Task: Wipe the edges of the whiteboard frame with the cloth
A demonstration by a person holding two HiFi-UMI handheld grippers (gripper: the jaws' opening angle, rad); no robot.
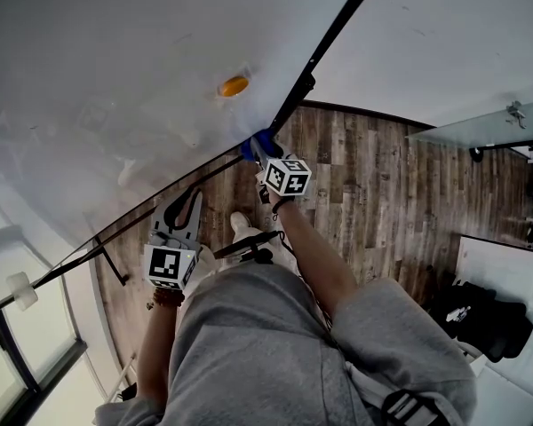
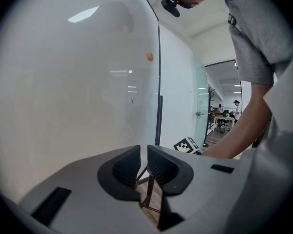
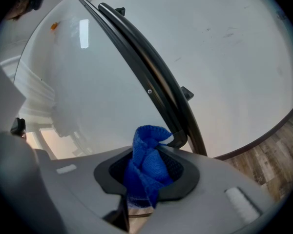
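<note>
Blue cloth in R gripper, at whiteboard frame corner.

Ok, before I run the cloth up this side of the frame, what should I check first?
1. Cloth held: ok. The right gripper's jaws are shut on the blue cloth.
2. Cloth at the edge: ok. Its tip sits at the frame's lower corner.
3. Firm contact: cannot tell.
4. Path up the frame: not ok. A small clip sticks out partway up; expect a snag.
5. Left gripper out of the way: ok. It hangs low, off the whiteboard, jaws nearly together and empty.
</note>
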